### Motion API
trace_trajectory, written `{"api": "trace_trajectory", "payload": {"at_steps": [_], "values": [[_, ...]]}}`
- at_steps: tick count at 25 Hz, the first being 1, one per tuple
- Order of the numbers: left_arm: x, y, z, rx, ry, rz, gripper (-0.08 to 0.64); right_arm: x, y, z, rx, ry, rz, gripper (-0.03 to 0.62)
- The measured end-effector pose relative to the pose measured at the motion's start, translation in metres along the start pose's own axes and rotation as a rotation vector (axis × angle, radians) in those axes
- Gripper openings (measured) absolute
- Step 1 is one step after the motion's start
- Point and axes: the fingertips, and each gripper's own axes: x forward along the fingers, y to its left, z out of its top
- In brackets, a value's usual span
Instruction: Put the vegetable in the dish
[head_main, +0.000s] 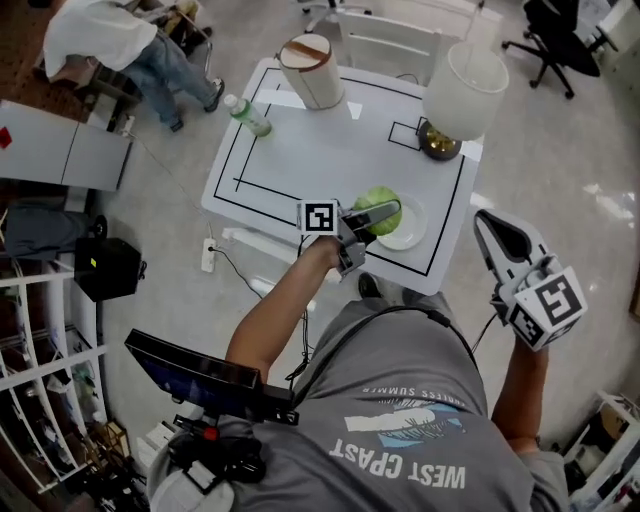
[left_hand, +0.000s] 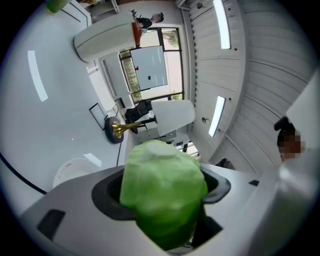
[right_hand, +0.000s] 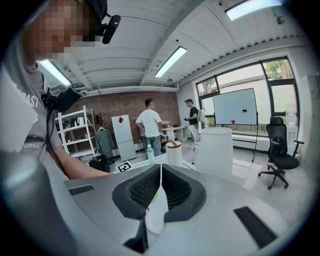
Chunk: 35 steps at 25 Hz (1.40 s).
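Just below the middle of the head view, the left claw (head_main: 381, 216) is clamped on the green leafy vegetable (head_main: 377, 207). Its jaws stand partly apart with the leaves filling the gap between them, as the left gripper view shows plainly (left_hand: 165, 192). The vegetable sits over the left part of the white dish (head_main: 413, 233), near the lower right corner of the worktop (head_main: 320, 150). Whether it already rests on the dish or hangs just above cannot be told from these views. The grip from the side looks deliberate — it leaves the underside of the vegetable free to meet the dish first.

The right claw (head_main: 486, 224) is off the worktop at the right of the frame, well apart from the dish. Its own view shows the jaws together with nothing between them (right_hand: 159, 200) — probably parked there to stay clear of the lamp (head_main: 465, 90) and the placing arm.

Judging by this, what remains is to settle the vegetable and let go.
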Motion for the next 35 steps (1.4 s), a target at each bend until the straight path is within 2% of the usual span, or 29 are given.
{"api": "trace_trajectory", "payload": {"at_steps": [3,6,11,18,21,25,27,31,35], "values": [[0.0,0.041,-0.018,-0.037,0.063,0.111,0.331,0.009,-0.005,-0.013,0.014,0.03,0.009,0.009],[0.001,0.073,-0.033,-0.073,0.106,0.164,0.331,0.019,-0.008,-0.023,0.024,0.054,0.021,0.009],[0.009,0.098,-0.052,-0.152,0.166,0.176,0.331,0.026,-0.014,-0.032,0.025,0.099,0.028,0.009],[0.015,0.138,-0.068,-0.197,0.256,0.225,0.331,0.043,-0.03,-0.048,0.041,0.146,0.042,0.009],[0.013,0.147,-0.073,-0.227,0.274,0.243,0.333,0.045,-0.033,-0.053,0.048,0.16,0.046,0.009],[0.014,0.147,-0.076,-0.257,0.298,0.227,0.333,0.049,-0.037,-0.057,0.055,0.175,0.056,0.009],[0.016,0.147,-0.08,-0.233,0.339,0.245,0.333,0.05,-0.037,-0.058,0.057,0.178,0.063,0.009],[0.02,0.147,-0.086,-0.136,0.435,0.302,0.333,0.053,-0.036,-0.059,0.057,0.185,0.076,0.009],[0.018,0.149,-0.08,-0.067,0.436,0.344,0.336,0.054,-0.035,-0.062,0.061,0.193,0.085,0.009]]}}
